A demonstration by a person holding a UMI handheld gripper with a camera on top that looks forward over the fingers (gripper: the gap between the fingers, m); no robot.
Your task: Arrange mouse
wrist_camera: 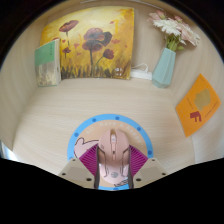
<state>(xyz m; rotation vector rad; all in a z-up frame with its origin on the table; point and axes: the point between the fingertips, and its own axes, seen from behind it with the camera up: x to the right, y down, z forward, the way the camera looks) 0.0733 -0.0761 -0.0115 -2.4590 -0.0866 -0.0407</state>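
A pale pink computer mouse lies lengthwise between my fingers, nose pointing away from me. It is over a round mouse mat with a blue rim on the light wooden table. My gripper is shut on the mouse. The magenta pads press on its left and right sides. I cannot tell whether the mouse rests on the mat or hangs just above it. The mouse's rear end is hidden low between the fingers.
Against the back wall stand a flower painting, a small teal canvas to its left, and a pale blue vase with pink flowers to its right. An orange card lies on the table at the right.
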